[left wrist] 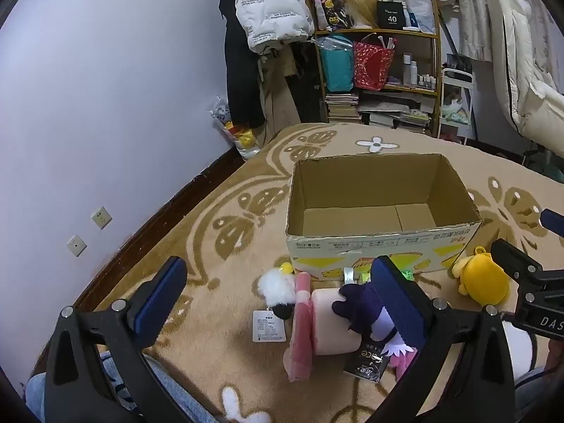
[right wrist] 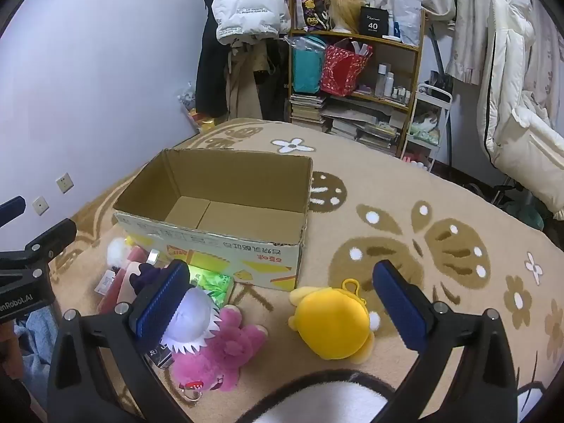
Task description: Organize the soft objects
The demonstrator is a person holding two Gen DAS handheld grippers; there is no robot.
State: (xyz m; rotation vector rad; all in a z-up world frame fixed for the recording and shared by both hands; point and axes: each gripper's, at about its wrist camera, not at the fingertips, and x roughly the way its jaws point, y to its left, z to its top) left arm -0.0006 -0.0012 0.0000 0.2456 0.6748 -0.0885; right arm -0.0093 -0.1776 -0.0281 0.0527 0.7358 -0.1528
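Note:
An empty cardboard box (left wrist: 380, 239) (right wrist: 218, 243) stands open on the patterned rug. In front of it lie soft toys: a pale pink block with pink cloth (left wrist: 328, 320), a white fluffy toy (left wrist: 276, 290), a purple-and-white doll (left wrist: 366, 310) (right wrist: 188, 313), a magenta plush (right wrist: 225, 352) and a yellow plush (left wrist: 484, 282) (right wrist: 335, 324). My left gripper (left wrist: 278, 303) hangs open above the pink block and white toy, holding nothing. Over the yellow plush my right gripper (right wrist: 282, 306) is open and empty too. A black-and-white plush (right wrist: 324, 398) fills the bottom edge.
A wooden shelf (left wrist: 433, 35) with bags, books and bottles stands at the back, with coats hanging beside it. White bedding (right wrist: 518, 105) is at the right. A green shiny packet (right wrist: 208, 282) lies by the box. The lilac wall (left wrist: 105, 105) closes the left side.

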